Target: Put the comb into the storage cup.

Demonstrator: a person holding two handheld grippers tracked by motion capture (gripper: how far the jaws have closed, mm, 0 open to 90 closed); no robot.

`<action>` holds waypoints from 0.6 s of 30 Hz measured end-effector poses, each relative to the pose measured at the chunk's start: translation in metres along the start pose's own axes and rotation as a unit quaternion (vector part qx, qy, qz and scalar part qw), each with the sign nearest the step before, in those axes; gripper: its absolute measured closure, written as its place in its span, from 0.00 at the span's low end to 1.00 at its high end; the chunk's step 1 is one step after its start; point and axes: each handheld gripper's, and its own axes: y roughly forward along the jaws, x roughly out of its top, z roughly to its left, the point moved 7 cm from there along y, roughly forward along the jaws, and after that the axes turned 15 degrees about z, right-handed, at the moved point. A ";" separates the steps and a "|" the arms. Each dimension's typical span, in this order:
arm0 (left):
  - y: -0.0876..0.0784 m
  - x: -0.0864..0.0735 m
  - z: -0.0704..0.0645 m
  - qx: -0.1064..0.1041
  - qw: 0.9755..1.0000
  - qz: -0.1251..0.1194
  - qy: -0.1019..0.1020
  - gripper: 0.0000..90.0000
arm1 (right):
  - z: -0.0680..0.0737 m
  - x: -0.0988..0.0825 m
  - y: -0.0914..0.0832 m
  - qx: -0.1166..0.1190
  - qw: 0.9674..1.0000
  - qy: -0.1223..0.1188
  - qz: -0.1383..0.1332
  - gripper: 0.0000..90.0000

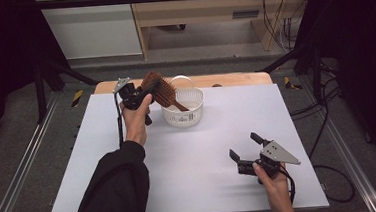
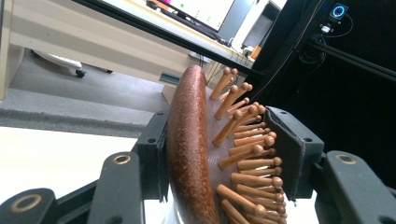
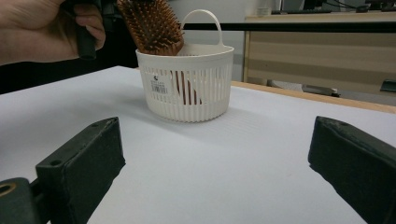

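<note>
A brown wooden hairbrush (image 1: 157, 88) leans tilted over a white slatted basket (image 1: 184, 117) at the back middle of the table, its handle down inside the basket. My left gripper (image 1: 145, 93) is shut on the brush head. In the left gripper view one pad lies on the brush's back (image 2: 189, 140) and the other meets the bristle tips. My right gripper (image 1: 245, 146) rests open near the front right, nothing between its jaws. In the right gripper view the basket (image 3: 187, 88) and the brush (image 3: 152, 25) stand ahead of this gripper (image 3: 215, 163).
The white table top (image 1: 201, 185) has a wooden strip (image 1: 234, 78) along its far edge. Metal rails (image 1: 350, 160) run down both sides, with cables (image 1: 328, 126) on the floor at the right. Wooden furniture stands beyond the table.
</note>
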 end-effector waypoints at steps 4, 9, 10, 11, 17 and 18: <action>0.000 0.000 0.000 0.001 1.000 0.000 -0.001 0.50 | 0.000 0.000 0.000 0.000 1.000 0.000 0.000 0.04; 0.000 0.000 0.001 0.002 1.000 0.001 -0.002 0.50 | 0.000 0.000 0.000 0.001 1.000 0.001 0.002 0.04; 0.000 0.000 0.001 0.002 1.000 0.001 -0.002 0.50 | 0.000 0.000 0.000 0.001 1.000 0.001 0.002 0.04; 0.000 0.000 0.001 0.003 1.000 0.001 -0.003 0.49 | 0.000 -0.001 0.000 0.001 1.000 0.001 0.002 0.04; 0.000 0.000 0.002 0.005 1.000 0.002 -0.007 0.49 | 0.000 -0.001 0.000 0.003 1.000 0.001 0.003 0.04; 0.000 0.000 0.002 0.006 1.000 0.002 -0.007 0.49 | 0.000 -0.001 0.000 0.003 1.000 0.001 0.003 0.04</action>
